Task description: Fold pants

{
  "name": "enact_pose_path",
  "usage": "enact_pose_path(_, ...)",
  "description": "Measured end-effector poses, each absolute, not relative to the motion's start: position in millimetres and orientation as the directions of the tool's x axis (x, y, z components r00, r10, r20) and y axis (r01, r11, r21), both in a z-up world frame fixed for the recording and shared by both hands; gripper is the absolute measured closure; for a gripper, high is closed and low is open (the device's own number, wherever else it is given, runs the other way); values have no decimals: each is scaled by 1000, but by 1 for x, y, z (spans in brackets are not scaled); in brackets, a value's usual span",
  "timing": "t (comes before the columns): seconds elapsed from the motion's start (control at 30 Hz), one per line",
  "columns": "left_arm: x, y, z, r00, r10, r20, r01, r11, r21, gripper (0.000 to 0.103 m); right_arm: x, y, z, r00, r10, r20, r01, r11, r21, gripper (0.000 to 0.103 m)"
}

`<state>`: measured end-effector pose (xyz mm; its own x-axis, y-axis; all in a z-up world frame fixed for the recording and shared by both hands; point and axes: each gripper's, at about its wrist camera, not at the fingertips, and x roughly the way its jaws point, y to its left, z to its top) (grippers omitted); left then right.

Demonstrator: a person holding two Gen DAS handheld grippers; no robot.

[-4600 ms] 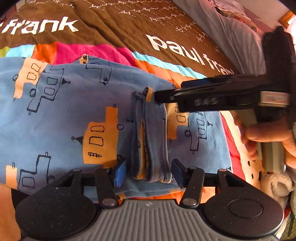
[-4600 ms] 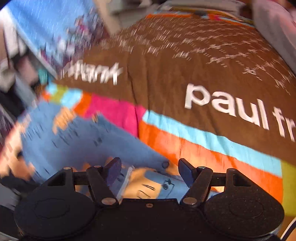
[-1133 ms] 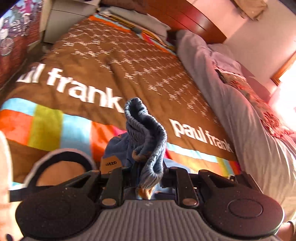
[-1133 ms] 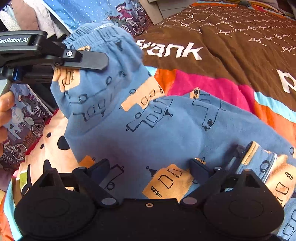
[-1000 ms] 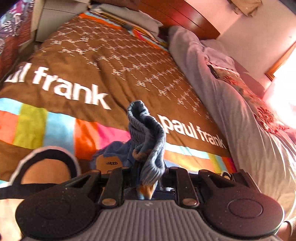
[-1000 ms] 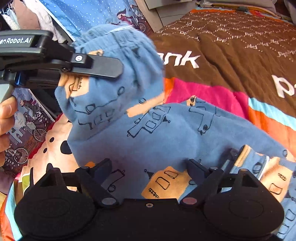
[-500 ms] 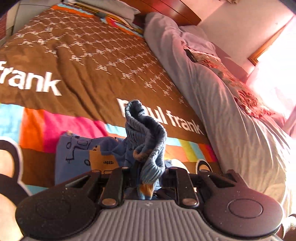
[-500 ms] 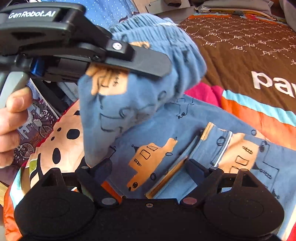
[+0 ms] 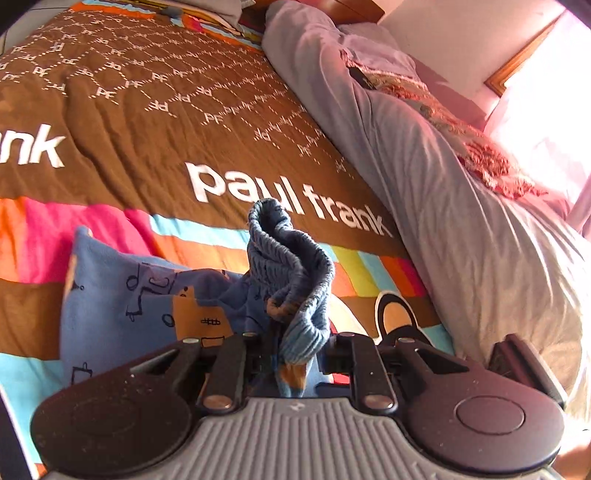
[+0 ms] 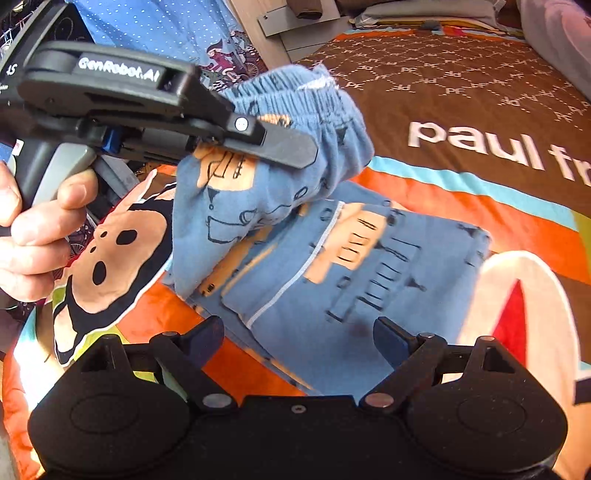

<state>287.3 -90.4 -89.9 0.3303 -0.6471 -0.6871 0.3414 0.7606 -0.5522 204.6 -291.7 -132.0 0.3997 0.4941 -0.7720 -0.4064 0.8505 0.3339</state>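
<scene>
The blue pants (image 10: 332,258) with orange truck prints lie partly folded on the bedspread. My left gripper (image 9: 295,354) is shut on the elastic waistband (image 9: 291,266) and holds it lifted above the rest of the pants (image 9: 122,302). In the right wrist view the left gripper (image 10: 280,144) carries that bunched waistband (image 10: 314,110) over the lower layer. My right gripper (image 10: 299,339) is open and empty, hovering just above the near edge of the pants.
The brown "paul frank" bedspread (image 9: 147,122) with coloured stripes covers the bed. A grey duvet (image 9: 461,206) lies along the right side. A bedside cabinet (image 10: 288,26) and patterned fabric stand beyond the bed's left edge.
My left gripper has carried the waistband to the right, over the lower part of the pants. My right gripper stays open and has drawn back toward the near edge.
</scene>
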Motion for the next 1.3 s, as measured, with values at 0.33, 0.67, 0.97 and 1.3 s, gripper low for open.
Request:
enact_pose_path(0.33,274,-152,-127,295,-558,-775,421,805,-419,83,171,-357,-135,405,401,-822,-269,911,313,14)
enact_pose_path(0.67,259,-174,-140,234,-580,-780,463,772,-435,50,151,-385,-138,376,369,-850,-225,926,302,14)
enact_pose_path(0.97,289,-144,-132,329,-523,-786,397,832,-388,38,152,-396,-132,383,366,-848,-189,930,316,13)
enact_pose_path(1.3,305,-44,-120,445,-386,-808,220,922,-319,40,198,-386,-128,481,447,-754,-42,871,490,11)
